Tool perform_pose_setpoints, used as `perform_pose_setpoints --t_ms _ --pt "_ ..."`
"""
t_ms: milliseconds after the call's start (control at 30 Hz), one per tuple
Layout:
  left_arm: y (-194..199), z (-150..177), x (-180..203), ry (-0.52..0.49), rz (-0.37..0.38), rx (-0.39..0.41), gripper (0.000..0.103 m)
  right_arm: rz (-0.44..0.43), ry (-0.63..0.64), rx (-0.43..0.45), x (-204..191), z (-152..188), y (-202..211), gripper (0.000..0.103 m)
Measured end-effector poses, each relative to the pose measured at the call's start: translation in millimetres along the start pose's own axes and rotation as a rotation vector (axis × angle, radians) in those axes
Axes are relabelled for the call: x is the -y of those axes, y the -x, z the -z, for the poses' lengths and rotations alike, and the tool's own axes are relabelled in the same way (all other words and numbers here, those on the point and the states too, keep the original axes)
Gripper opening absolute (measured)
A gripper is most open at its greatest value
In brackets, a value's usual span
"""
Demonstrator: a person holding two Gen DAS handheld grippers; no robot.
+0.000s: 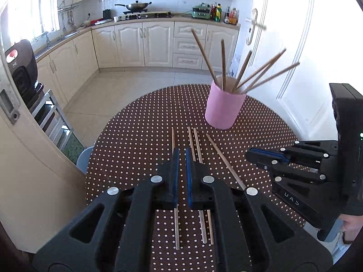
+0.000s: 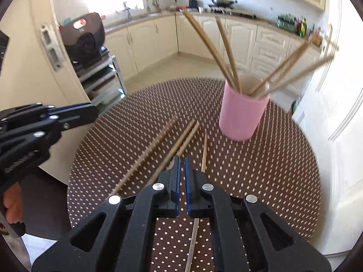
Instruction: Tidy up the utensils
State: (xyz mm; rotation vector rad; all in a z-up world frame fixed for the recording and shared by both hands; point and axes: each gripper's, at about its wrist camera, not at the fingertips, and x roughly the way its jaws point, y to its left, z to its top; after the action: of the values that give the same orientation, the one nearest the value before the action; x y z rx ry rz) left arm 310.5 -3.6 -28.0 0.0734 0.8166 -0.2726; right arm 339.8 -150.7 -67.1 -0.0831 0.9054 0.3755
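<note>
A pink cup stands toward the far side of a round brown polka-dot table, with several wooden chopsticks fanned out of it. Several more chopsticks lie flat on the table in front of the cup. My left gripper hovers above these loose chopsticks, shut with nothing between its blue pads. My right gripper is also shut and empty, above the rightmost loose chopstick. Each gripper shows in the other's view: the right gripper and the left gripper.
A dark appliance sits on a metal rack left of the table. A white door stands close behind the table at right. A pale blue stool pokes out at the table's left edge. Kitchen cabinets line the far wall. A hand grips the left tool.
</note>
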Motion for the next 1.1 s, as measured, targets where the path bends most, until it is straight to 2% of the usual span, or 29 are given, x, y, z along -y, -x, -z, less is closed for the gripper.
perform_pose_setpoints --t_ms 67,133,400,467,533,567,600,800,900,967,1100 --pt "-17 1 -4 0.003 0.001 -0.039 0.006 0.006 -0.007 -0.021 5 3 -10 0.006" --pt "-33 2 -7 0.012 0.0 -0.074 0.006 0.006 -0.022 -0.041 11 4 -23 0.013" --pt "-95 2 -21 0.04 -0.035 -0.176 0.01 0.006 -0.036 -0.102 26 0 -66 0.014" --pt "-108 2 -25 0.044 -0.039 -0.198 0.02 0.001 -0.044 -0.114 30 -2 -76 0.014" --pt "-117 3 -27 0.043 -0.047 -0.201 0.045 0.003 -0.044 -0.127 31 -3 -85 0.014" --pt "-121 2 -28 0.039 -0.051 -0.196 0.05 0.002 -0.044 -0.134 31 -3 -89 0.014" --pt "-123 3 -30 0.035 -0.053 -0.192 0.051 0.004 -0.043 -0.14 32 -4 -93 0.014" --pt "-146 3 -30 0.015 -0.046 -0.229 0.05 -0.003 -0.034 -0.151 33 -10 -106 0.014" --pt "-157 3 -27 0.002 -0.033 -0.261 0.028 -0.009 -0.027 -0.158 33 -13 -110 0.014" --pt "-162 5 -23 -0.022 -0.043 -0.264 0.025 0.0 -0.004 -0.163 29 -14 -112 0.014" --pt "-167 1 -18 -0.034 -0.032 -0.259 0.012 0.008 0.007 -0.163 24 -16 -117 0.013"
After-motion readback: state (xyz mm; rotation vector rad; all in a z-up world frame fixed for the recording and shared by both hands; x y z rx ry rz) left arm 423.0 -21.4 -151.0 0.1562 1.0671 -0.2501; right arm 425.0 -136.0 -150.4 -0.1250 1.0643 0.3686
